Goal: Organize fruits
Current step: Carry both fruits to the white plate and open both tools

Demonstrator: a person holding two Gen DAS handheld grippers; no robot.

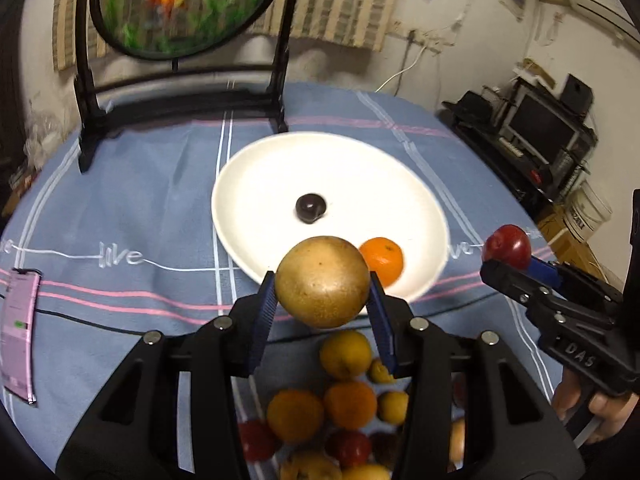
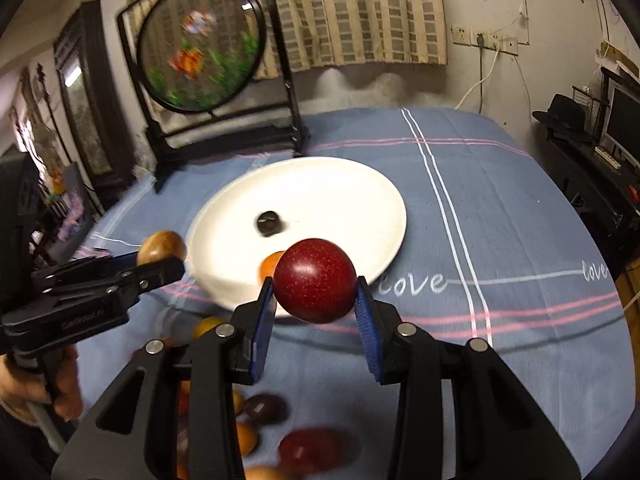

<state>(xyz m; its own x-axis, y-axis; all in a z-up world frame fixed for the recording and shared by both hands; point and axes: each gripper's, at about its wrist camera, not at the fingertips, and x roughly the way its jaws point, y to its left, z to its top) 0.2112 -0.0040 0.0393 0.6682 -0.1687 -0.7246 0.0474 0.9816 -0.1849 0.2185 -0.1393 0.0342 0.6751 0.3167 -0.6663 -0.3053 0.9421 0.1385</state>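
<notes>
My left gripper (image 1: pixel 322 294) is clamped on a brown pear (image 1: pixel 322 281), blue pads pressed to both its sides, lifted off the cloth at the near rim of the white plate (image 1: pixel 280 168). My right gripper (image 2: pixel 315 298) is squeezing a red plum (image 2: pixel 315 280), also lifted at the plate's near edge. On the plate I see an orange (image 1: pixel 382 260) near the front rim and a small dark fruit (image 1: pixel 311 208) close to the middle. The loose pile of fruit (image 1: pixel 344 404) lies on the blue tablecloth (image 1: pixel 132 208) below my left gripper.
</notes>
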